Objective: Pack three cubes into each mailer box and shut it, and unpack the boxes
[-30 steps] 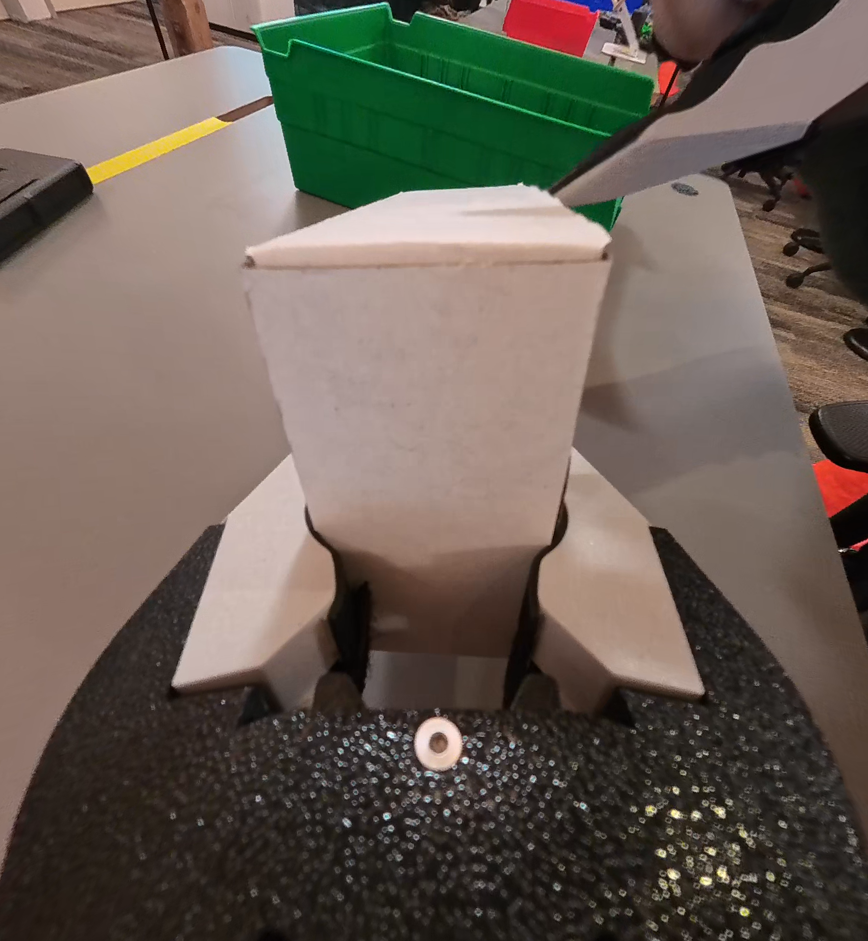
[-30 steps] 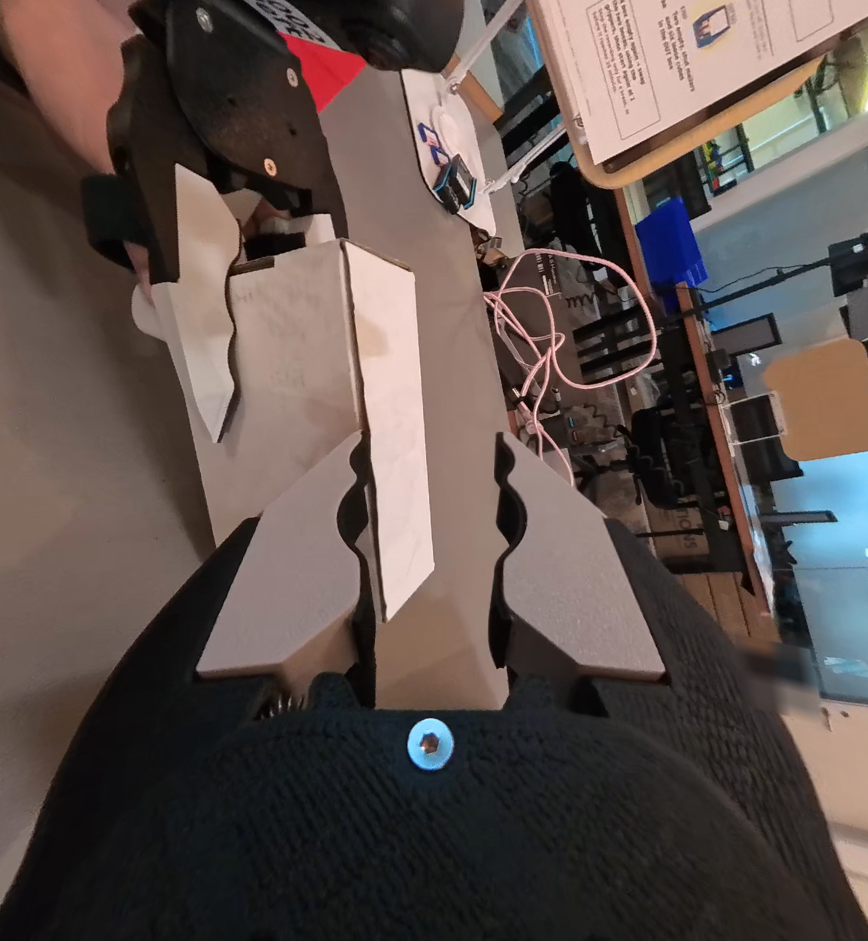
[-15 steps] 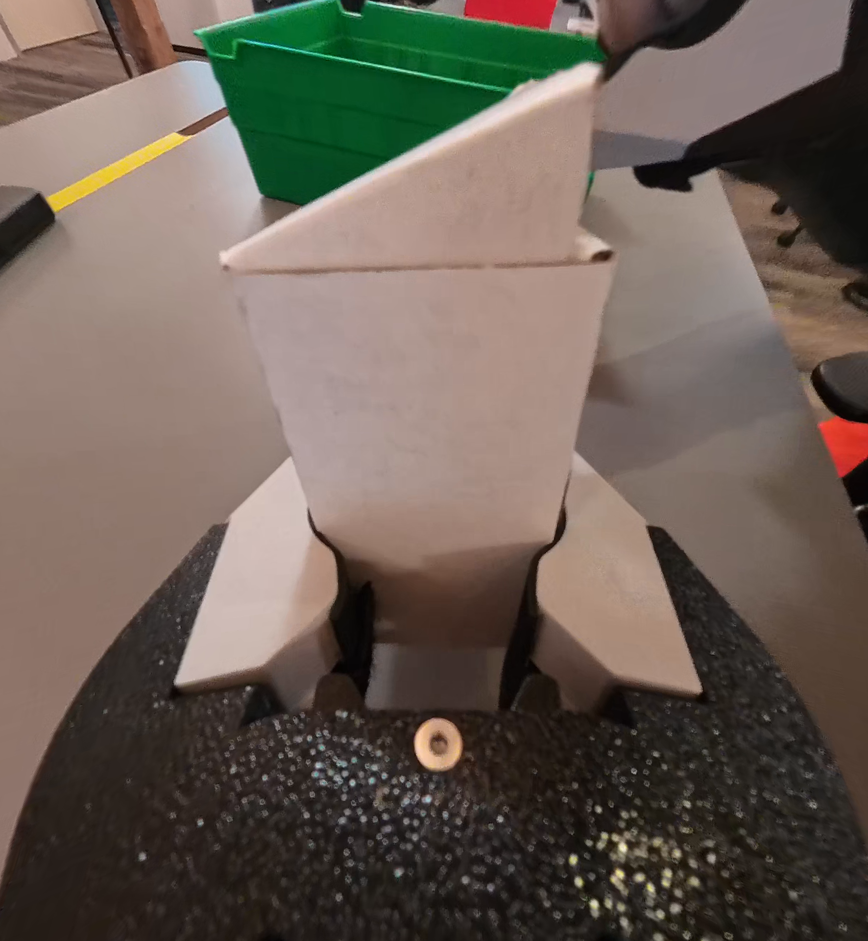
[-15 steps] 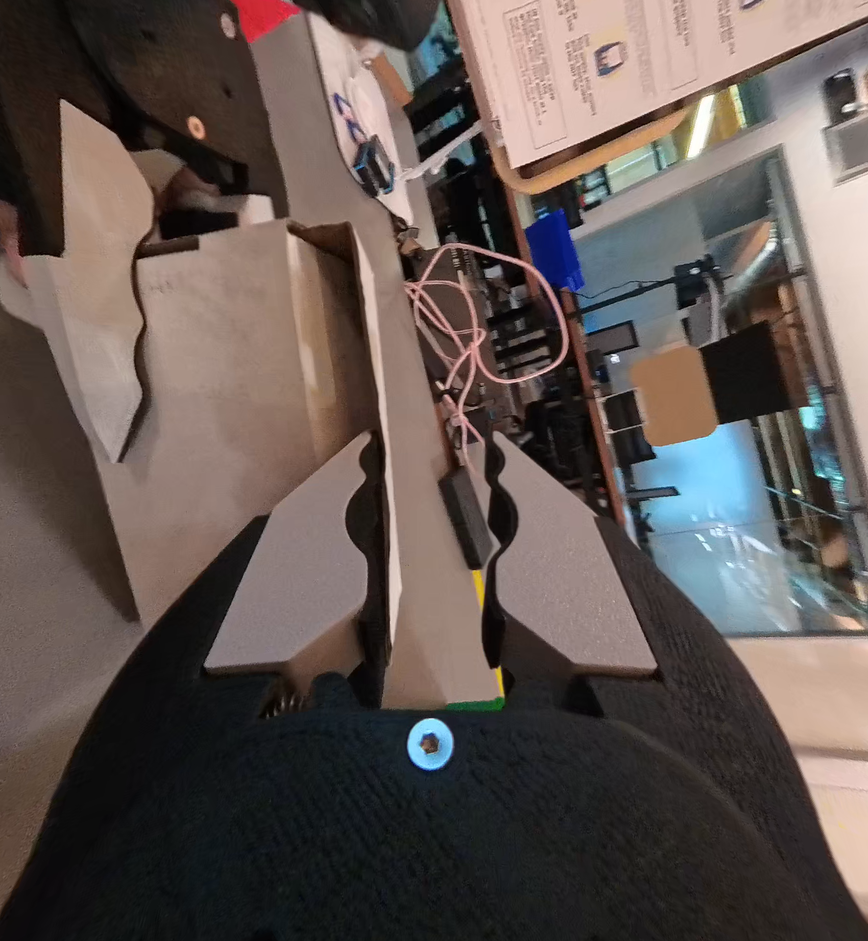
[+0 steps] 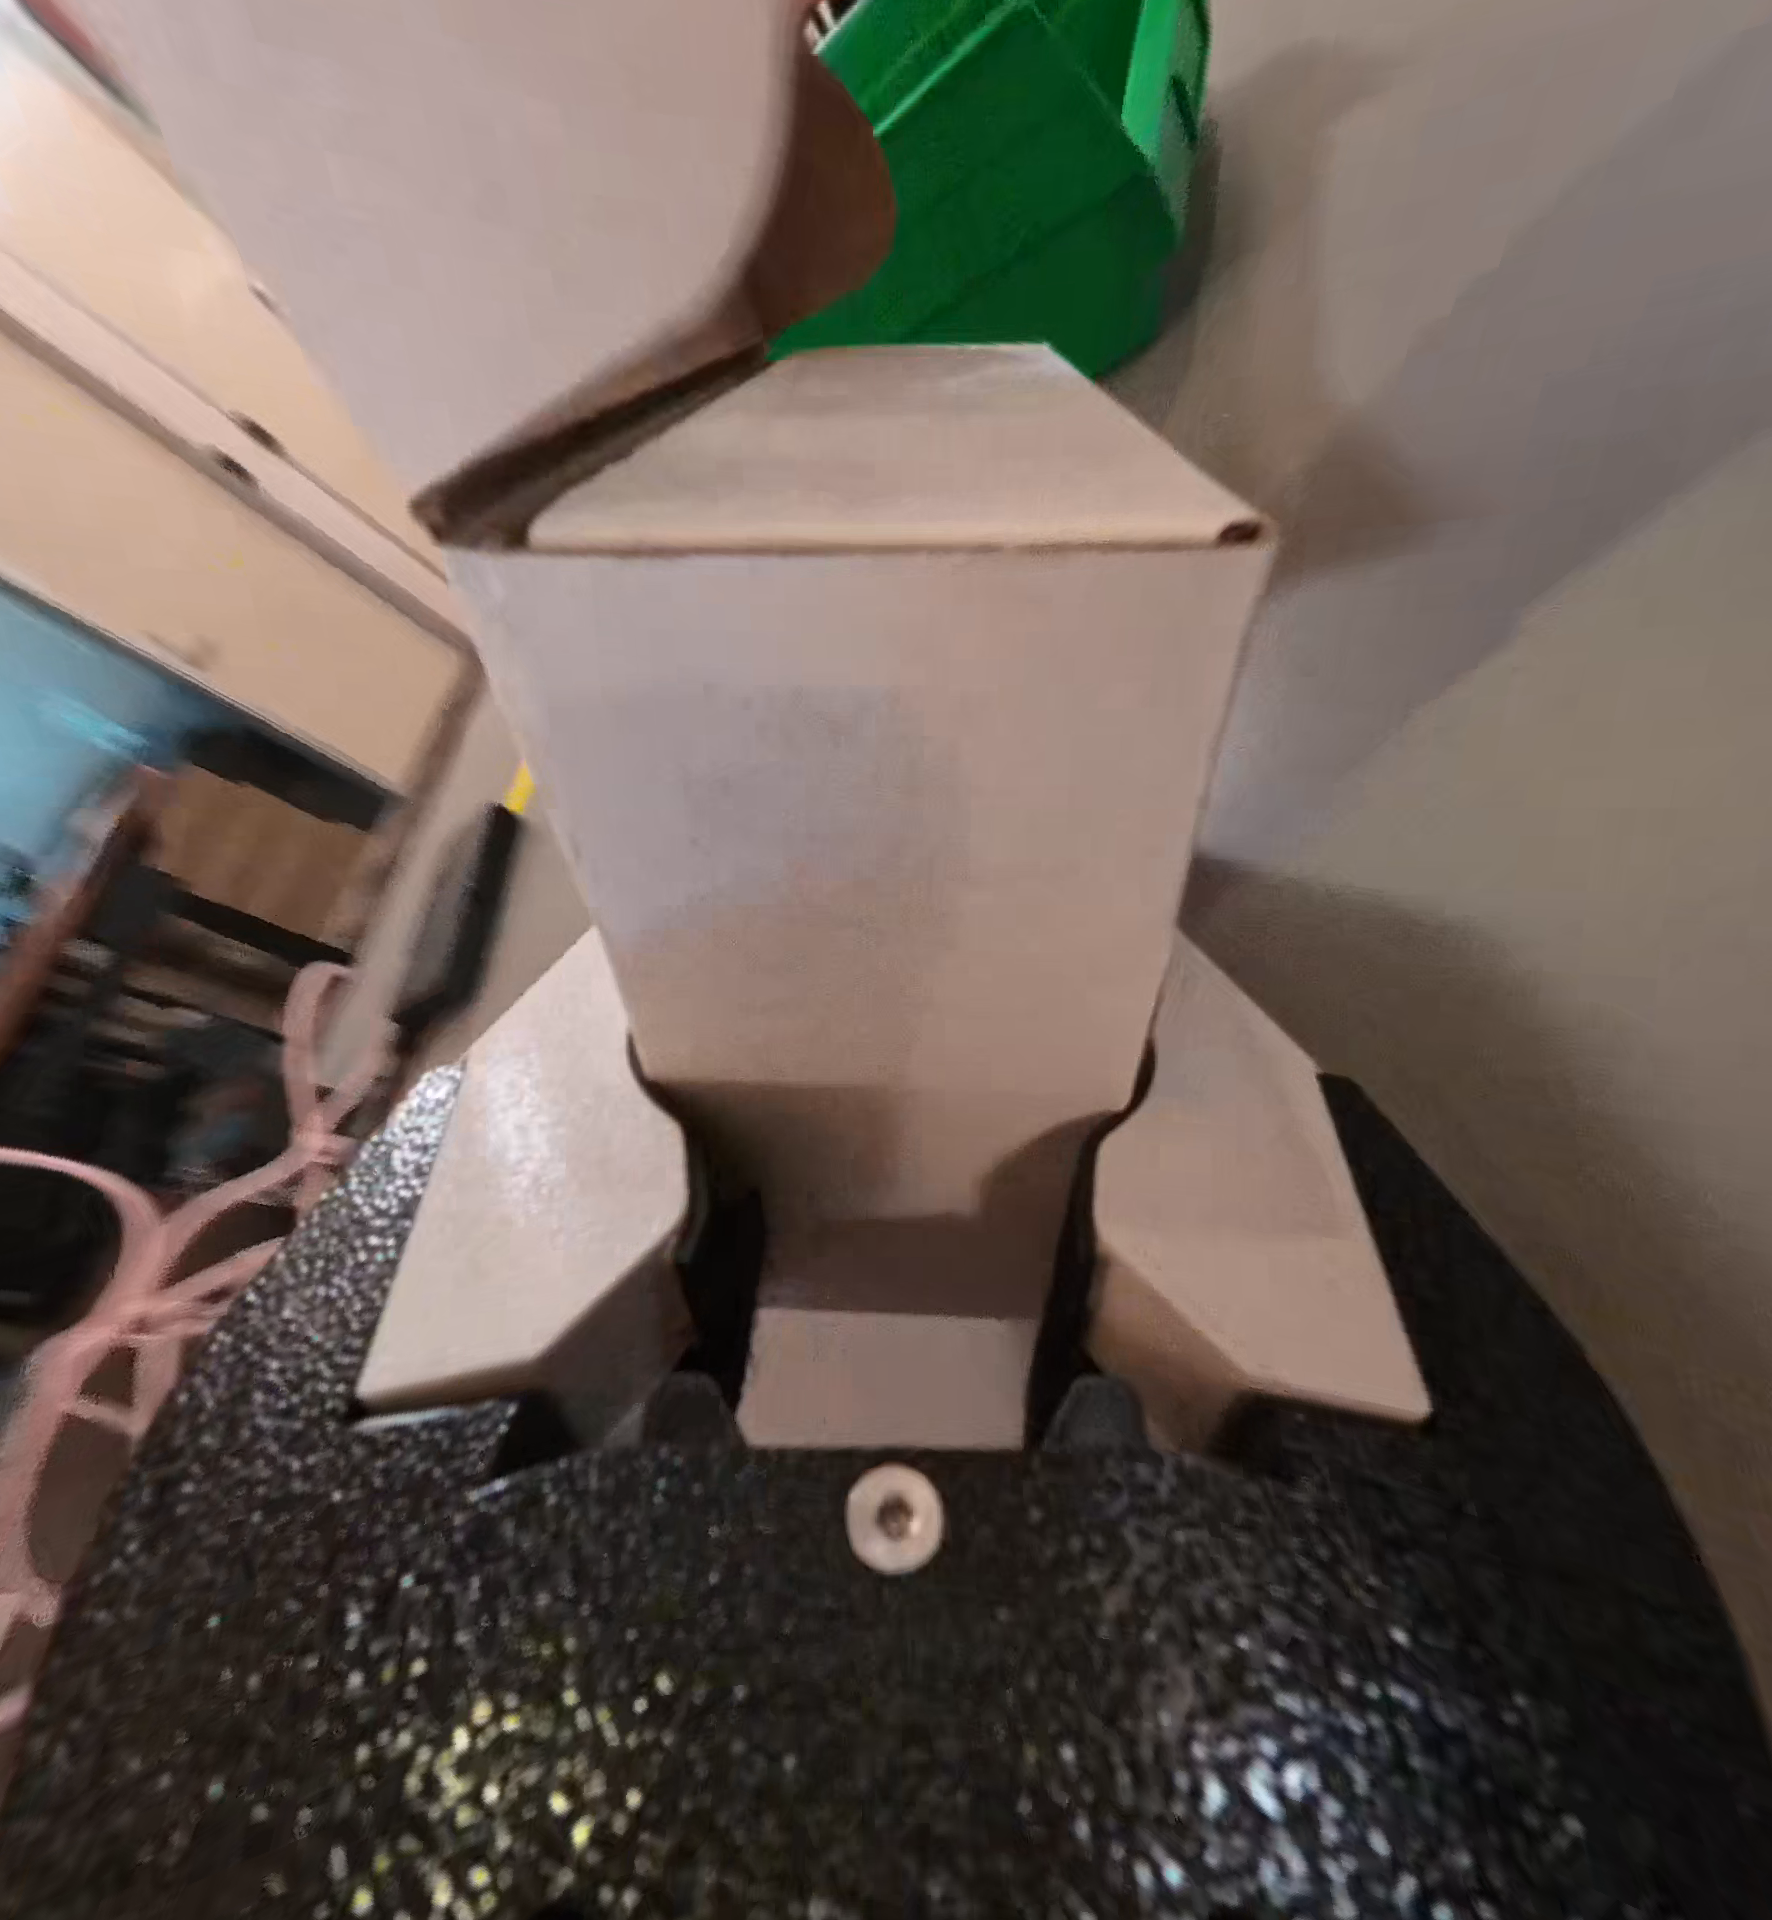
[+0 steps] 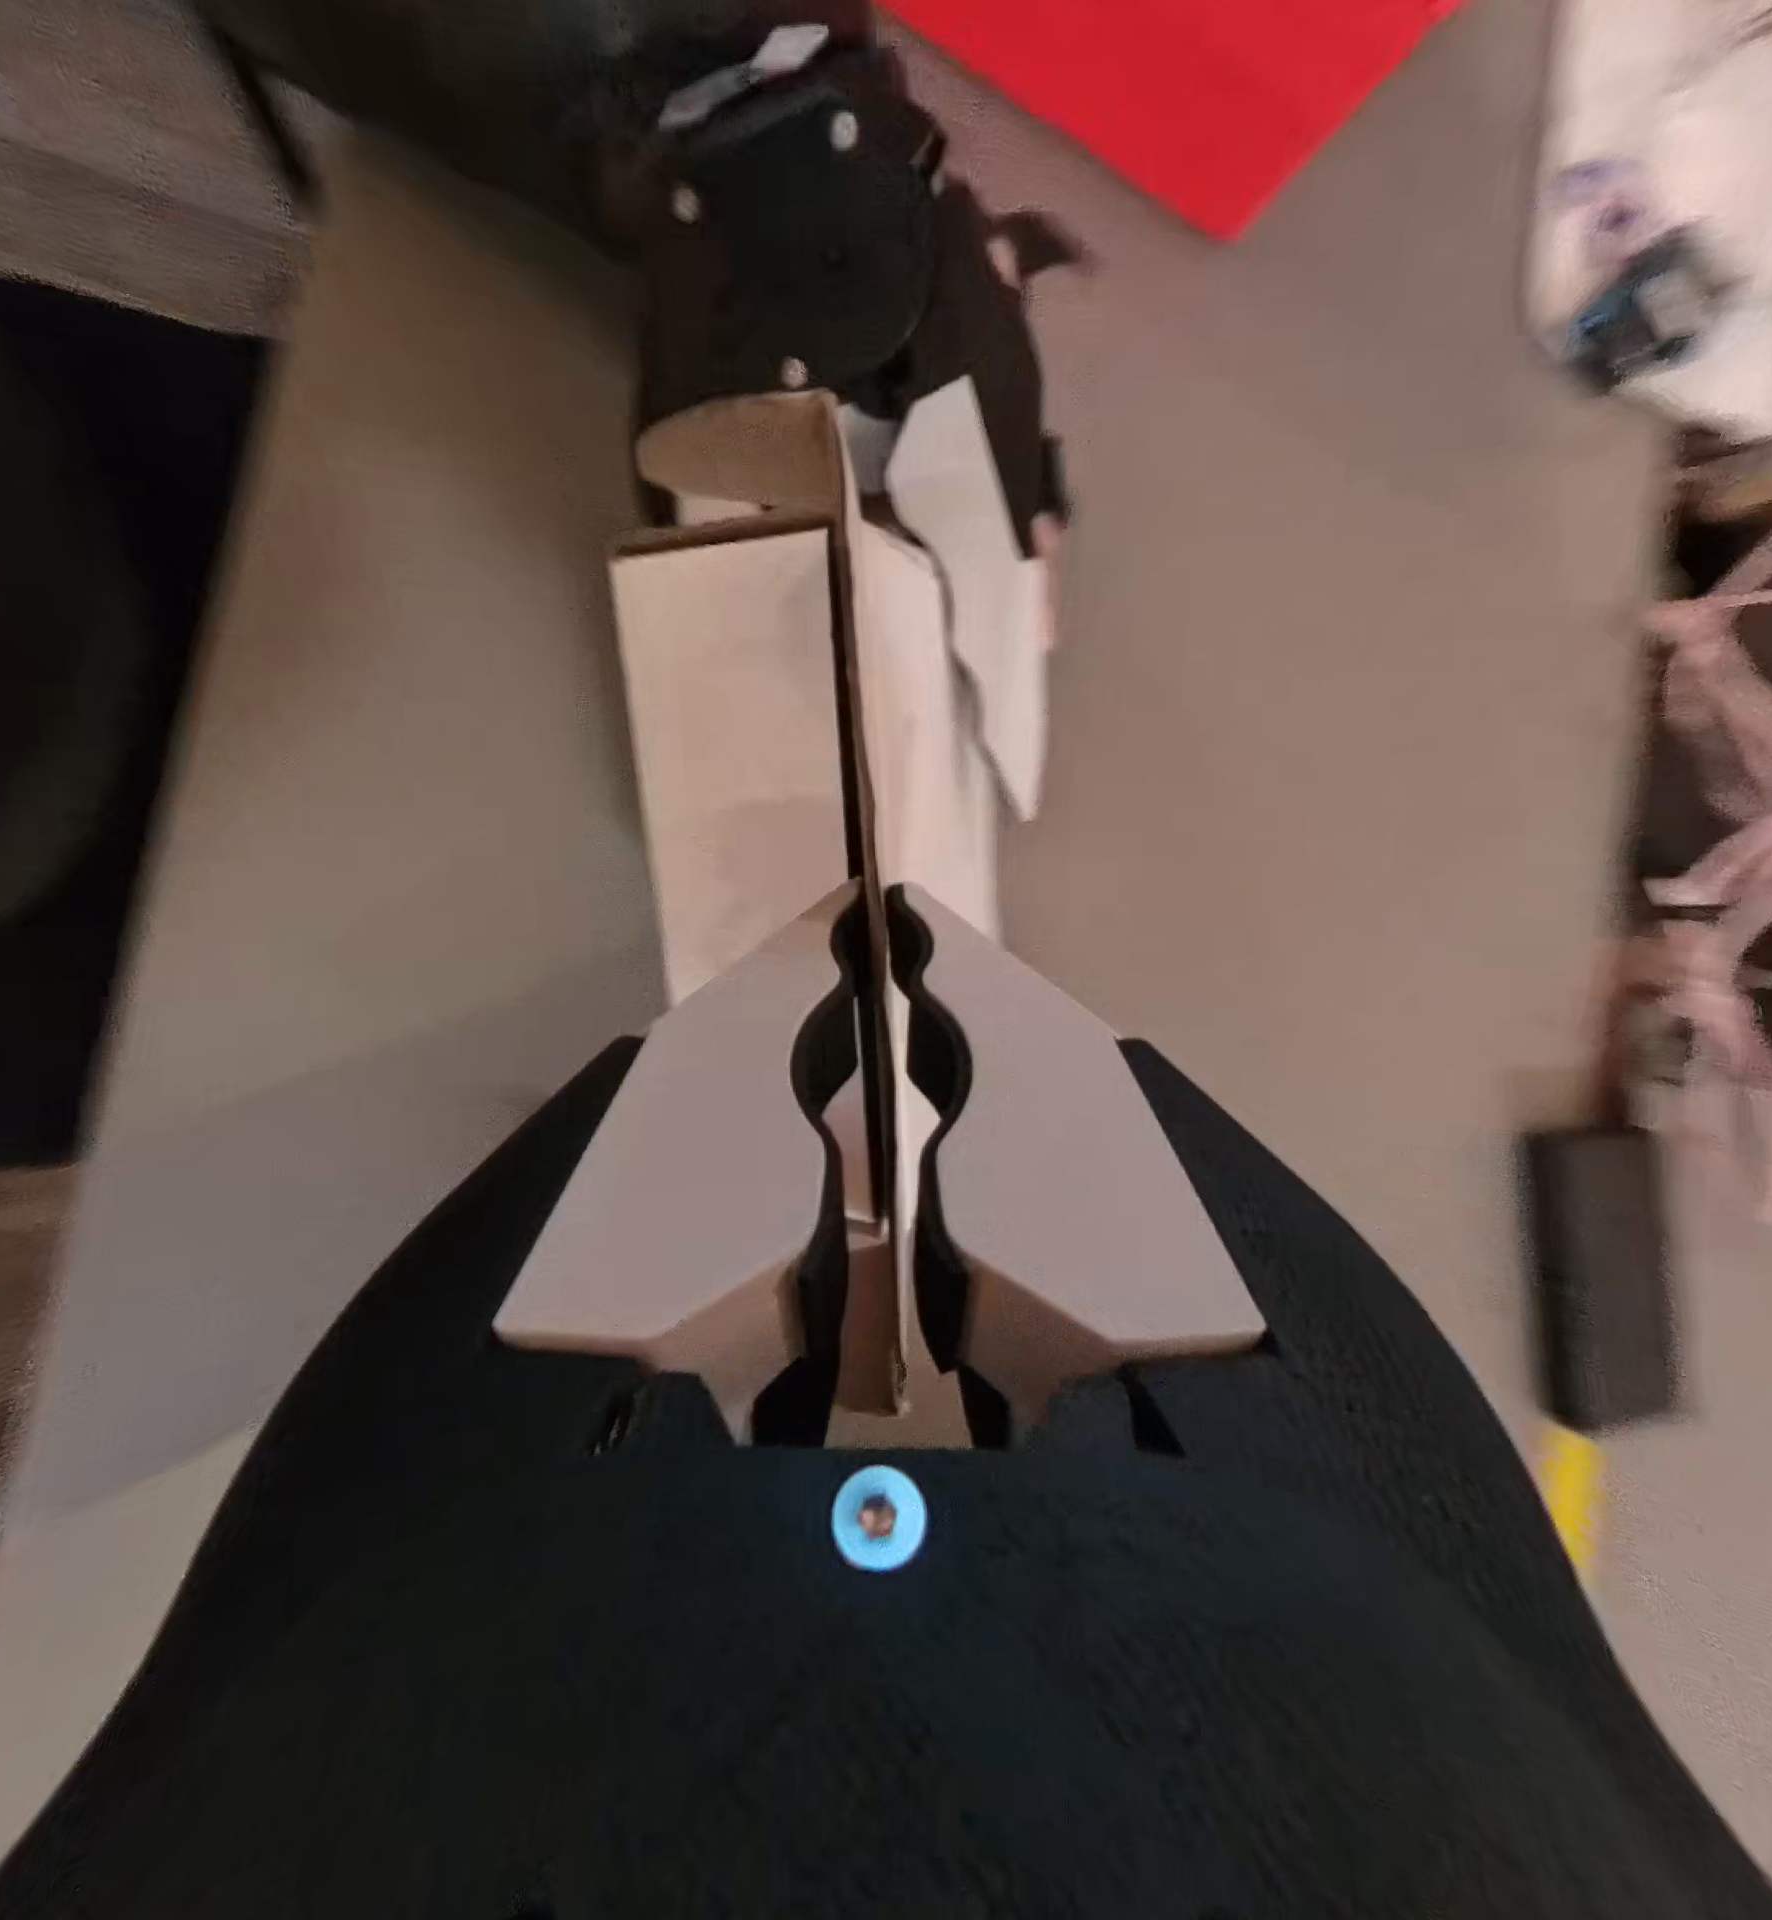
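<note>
My left gripper point(image 5: 887, 1049) is shut on the white cardboard mailer box point(image 5: 882, 748), its pads pressed on the box's two sides, and holds it off the grey table point(image 5: 1588, 727). The box's lid flap point(image 5: 466, 229) is swung open, up and to the left. In the right wrist view my right gripper point(image 6: 877, 904) is shut on the edge of that lid flap point(image 6: 861, 727). The box body point(image 6: 726, 727) and the left gripper point(image 6: 830, 239) show beyond it. No cubes show in either view.
A green bin point(image 5: 1007, 208) stands on the table behind the box. A black flat object point(image 6: 1609, 1268), a yellow tape strip point(image 6: 1573, 1496) and pink cables point(image 6: 1755, 748) lie to the right. A red patch point(image 6: 1173, 94) shows at the far edge.
My right gripper's pads came together on the lid flap, which stood between them unpressed before. The flap swung open. Both grippers and the box tilted and rolled; the left grasp held.
</note>
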A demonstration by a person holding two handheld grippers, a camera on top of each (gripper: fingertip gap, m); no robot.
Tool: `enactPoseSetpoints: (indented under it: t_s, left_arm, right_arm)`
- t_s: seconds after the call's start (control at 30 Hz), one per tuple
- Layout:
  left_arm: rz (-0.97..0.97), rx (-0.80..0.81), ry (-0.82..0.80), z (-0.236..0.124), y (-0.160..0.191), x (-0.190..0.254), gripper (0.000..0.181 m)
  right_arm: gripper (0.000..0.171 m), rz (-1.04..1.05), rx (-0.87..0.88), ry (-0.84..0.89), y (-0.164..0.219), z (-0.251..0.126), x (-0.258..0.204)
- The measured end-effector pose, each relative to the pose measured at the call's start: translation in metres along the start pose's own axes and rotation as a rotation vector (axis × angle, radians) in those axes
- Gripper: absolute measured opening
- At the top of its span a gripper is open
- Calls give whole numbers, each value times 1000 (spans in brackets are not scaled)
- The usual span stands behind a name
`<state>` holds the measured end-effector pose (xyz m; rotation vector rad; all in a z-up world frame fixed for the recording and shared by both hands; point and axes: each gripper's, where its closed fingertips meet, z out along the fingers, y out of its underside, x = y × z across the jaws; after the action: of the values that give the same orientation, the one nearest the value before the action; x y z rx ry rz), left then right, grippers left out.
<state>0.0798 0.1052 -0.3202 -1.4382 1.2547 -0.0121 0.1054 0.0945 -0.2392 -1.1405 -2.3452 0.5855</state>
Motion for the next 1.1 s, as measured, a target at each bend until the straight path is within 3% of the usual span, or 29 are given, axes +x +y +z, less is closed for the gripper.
enactPoseSetpoints:
  t_s: [0.1,0.17,0.23,0.3,0.37,0.53,0.63,0.8,0.93,1.1]
  left_arm:
    - [227,-33,-102,-1,3,-4,79]
    - [237,-46,-131,1,11,-7,80]
    - [134,-56,-126,0,20,-13,86]
    - [79,-108,-178,-5,33,-28,118]
    - [53,-113,-235,-15,36,-43,129]
    - [243,66,-384,-54,-7,-63,107]
    - [345,125,-309,-53,-31,-40,85]
    - [407,-88,-179,-11,-9,-8,89]
    - [367,-313,-189,7,29,-13,99]
    - [340,-376,-135,14,42,-3,60]
  right_arm:
    - [1,91,-35,-201,3,4,-11]
    - [1,95,-57,-211,2,9,-5]
    - [0,79,-69,-111,-2,9,15]
    - [0,90,-110,38,1,7,43]
    - [0,129,-151,173,7,6,67]
    - [0,108,-232,381,23,15,90]
    - [0,121,-263,423,27,26,87]
    - [0,185,-288,411,22,37,77]
    - [0,201,-283,354,13,39,69]
    - [0,170,-285,363,3,27,79]
